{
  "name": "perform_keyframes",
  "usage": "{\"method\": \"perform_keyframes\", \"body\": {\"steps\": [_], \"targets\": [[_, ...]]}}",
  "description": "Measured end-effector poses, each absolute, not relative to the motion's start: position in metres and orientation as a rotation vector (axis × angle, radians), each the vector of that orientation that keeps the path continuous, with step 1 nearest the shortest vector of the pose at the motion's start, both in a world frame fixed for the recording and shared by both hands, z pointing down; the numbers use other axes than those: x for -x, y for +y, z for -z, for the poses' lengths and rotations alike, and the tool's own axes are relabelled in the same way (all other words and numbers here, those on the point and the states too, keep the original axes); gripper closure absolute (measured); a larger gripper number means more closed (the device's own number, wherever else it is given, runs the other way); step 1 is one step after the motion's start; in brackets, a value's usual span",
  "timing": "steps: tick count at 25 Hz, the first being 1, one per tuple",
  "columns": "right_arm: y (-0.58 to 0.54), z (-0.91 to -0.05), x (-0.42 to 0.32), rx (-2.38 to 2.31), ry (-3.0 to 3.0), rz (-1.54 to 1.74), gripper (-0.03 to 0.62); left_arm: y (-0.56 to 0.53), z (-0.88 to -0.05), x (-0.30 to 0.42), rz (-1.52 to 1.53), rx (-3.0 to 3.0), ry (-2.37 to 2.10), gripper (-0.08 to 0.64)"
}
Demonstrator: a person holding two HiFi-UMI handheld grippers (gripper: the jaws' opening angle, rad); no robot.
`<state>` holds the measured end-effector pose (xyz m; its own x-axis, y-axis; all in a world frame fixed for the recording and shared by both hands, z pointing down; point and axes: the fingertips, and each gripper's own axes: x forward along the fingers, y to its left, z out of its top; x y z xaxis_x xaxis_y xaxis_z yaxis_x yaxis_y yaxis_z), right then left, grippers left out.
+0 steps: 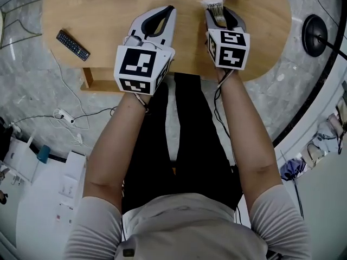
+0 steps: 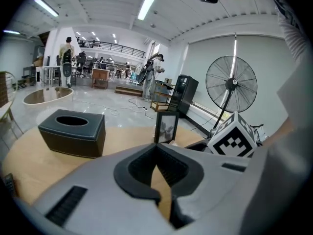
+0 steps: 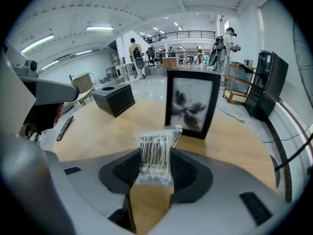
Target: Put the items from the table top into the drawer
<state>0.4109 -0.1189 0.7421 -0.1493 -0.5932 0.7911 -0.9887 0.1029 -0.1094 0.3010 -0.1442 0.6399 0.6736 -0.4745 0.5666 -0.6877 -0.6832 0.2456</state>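
Barely underway: holds a barcoded plastic packet [image 3: 155, 153] clamped by fingers of right gripper [image 3: 151, 177]; left gripper [image 2: 160, 175] fingers together, empty; leaves remote control [image 1: 72, 45], tissue box [image 2: 72, 133], picture frame [image 3: 190, 102] on desk [image 1: 108, 15].

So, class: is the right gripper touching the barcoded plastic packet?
Touching. In the right gripper view the plastic packet sits pinched between the jaws of the right gripper, a pad pressing each side, with its top sticking up above them.

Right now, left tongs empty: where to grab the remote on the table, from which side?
I'd take the remote across its narrow width at mid-length, coming from above. It lies flat and diagonal near the table's left edge, long and slim, so turn the left tongs to straddle its long sides.
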Motion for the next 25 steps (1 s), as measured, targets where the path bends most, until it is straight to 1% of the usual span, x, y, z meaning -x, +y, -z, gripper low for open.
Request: {"method": "perform_keyframes", "body": {"steps": [15,25], "targets": [[-0.114,-0.725,-0.191,-1.22,-1.98,-0.737,0.403,-0.102,-0.624,-0.078,-0.572,-2.264,-1.221,0.551],[-0.061,-0.742,-0.047,-0.935,-2.047,-0.625,0.403,-0.052,-0.636,0.056,-0.488,-2.093,-1.416,0.551]]}}
